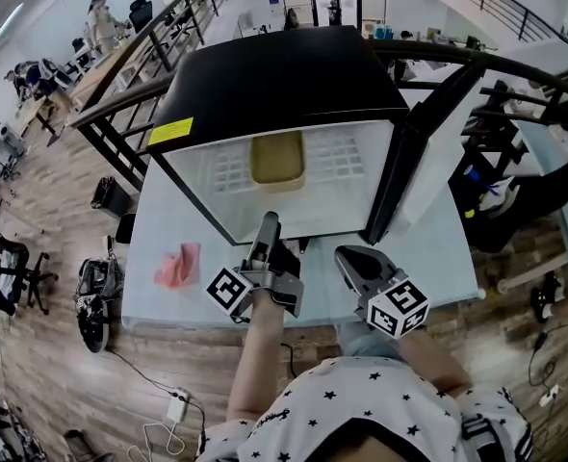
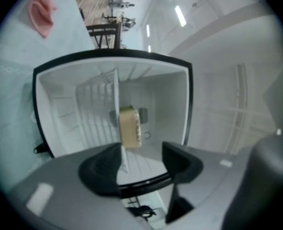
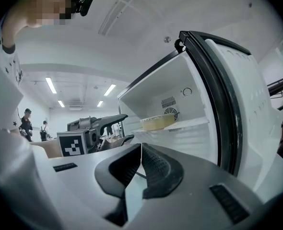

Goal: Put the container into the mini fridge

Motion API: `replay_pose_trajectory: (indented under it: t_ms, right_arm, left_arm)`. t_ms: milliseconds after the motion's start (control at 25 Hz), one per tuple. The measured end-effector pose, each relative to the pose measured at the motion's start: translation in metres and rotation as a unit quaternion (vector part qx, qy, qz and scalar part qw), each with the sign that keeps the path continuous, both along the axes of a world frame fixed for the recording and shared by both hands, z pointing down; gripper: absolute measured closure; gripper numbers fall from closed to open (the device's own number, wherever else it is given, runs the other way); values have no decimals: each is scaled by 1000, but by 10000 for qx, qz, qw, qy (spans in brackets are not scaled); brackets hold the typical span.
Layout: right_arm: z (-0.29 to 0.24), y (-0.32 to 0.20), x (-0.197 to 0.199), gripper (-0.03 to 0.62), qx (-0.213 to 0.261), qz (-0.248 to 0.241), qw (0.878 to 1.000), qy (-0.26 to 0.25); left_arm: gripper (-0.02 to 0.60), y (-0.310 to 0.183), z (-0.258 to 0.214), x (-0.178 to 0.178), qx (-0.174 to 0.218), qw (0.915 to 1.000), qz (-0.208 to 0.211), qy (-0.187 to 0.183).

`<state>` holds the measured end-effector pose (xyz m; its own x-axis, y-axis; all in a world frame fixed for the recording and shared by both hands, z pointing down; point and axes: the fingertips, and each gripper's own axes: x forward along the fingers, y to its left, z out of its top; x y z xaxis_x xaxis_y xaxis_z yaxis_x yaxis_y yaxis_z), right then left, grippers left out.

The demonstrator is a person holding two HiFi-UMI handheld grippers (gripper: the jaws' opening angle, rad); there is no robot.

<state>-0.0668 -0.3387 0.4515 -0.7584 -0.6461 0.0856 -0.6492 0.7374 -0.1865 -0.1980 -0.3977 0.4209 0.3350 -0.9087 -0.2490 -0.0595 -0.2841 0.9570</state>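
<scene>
The black mini fridge [image 1: 284, 75] stands on the table with its door [image 1: 426, 152] swung open to the right. A tan, lidded container [image 1: 277, 161] sits on the white wire shelf inside, also seen as container [image 2: 129, 127] and container [image 3: 157, 122]. My left gripper [image 1: 268, 223] hovers just outside the fridge opening, pointing in. In the left gripper view the left gripper [image 2: 141, 159] is open, nothing between its fingers, and apart from the container. My right gripper [image 1: 348, 256] is beside it at the right; in its own view the right gripper [image 3: 141, 150] is shut and empty.
A crumpled pink cloth [image 1: 178, 266] lies on the pale table [image 1: 159, 306] left of the fridge. The open door [image 3: 237, 104] stands close on the right of my right gripper. Railings, desks and chairs surround the table on the wooden floor.
</scene>
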Motion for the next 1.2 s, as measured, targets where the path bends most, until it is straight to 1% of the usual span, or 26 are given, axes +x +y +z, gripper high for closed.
replay_pose_trajectory:
  t_ms: [80,240,320,520,600,720,840,960,1120,1200]
  right_arm:
    - [-2,10,-2,574,-3,5,10000,5]
    - [-3,31,-8,574,-19,-2,10000,-12]
    - [-5,40,-11,574,-18,-38,10000,-10]
    - [-10,62,-15,574,12,-212,9998,-11]
    - [-12,69,-14,574,-13,-278,9996,-98]
    - [-13,81,-10,574,-41,-383,9991,-201]
    - [-13,98,-4,573,-71,-505,9985,-204]
    - [-15,116,5,574,-113,-642,9977,-171]
    - [-18,139,22,574,-119,-796,9967,-133]
    - [-18,152,32,573,-134,-850,9962,-124]
  left_arm:
    - [380,13,-3,-1,-9,9999,-1,-162]
    - [530,39,2,-6,-171,9986,-28,-494]
    - [575,51,3,-9,-180,9974,-55,-700]
    - [577,83,5,-8,-157,9942,-171,-1046]
    - [577,97,12,-7,-275,9896,-228,-1394]
    - [577,118,23,-2,-479,9764,-295,-2087]
    - [577,140,29,6,-616,9626,-378,-2610]
    - [577,163,34,14,-727,9509,-523,-2963]
    - [577,194,42,33,-875,9335,-647,-3418]
    - [577,210,46,45,-920,9279,-671,-3550]
